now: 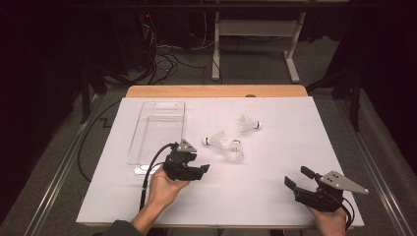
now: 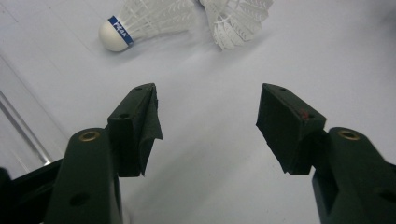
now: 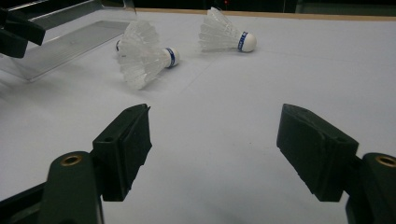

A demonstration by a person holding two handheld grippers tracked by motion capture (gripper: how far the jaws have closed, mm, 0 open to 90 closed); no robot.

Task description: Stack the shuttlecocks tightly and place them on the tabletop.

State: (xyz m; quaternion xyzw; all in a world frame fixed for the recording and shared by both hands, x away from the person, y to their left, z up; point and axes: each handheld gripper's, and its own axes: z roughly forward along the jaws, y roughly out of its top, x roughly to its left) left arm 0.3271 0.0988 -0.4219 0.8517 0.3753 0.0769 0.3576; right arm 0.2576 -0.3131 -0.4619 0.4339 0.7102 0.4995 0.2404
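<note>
Three white shuttlecocks with blue-banded corks lie on the white table cover: one at the back [image 1: 249,124], one in the middle [image 1: 216,139], one nearest [image 1: 234,151]. My left gripper [image 1: 202,169] hovers just left of them, jaws wide and empty; ahead of it [image 2: 208,100] lie the middle shuttlecock [image 2: 140,21] and the feathers of the nearest shuttlecock [image 2: 238,18]. My right gripper [image 1: 298,177] rests at the front right, open and empty. Beyond its jaws [image 3: 215,116] I see the nearest shuttlecock [image 3: 144,56] and the back shuttlecock [image 3: 224,35].
A clear plastic tray [image 1: 157,132] sits on the left of the cover, just behind the left gripper; its wall edge [image 2: 23,126] runs beside the left jaw. The cover [image 1: 275,147] spans the wooden tabletop. Cables and a desk frame lie on the floor beyond.
</note>
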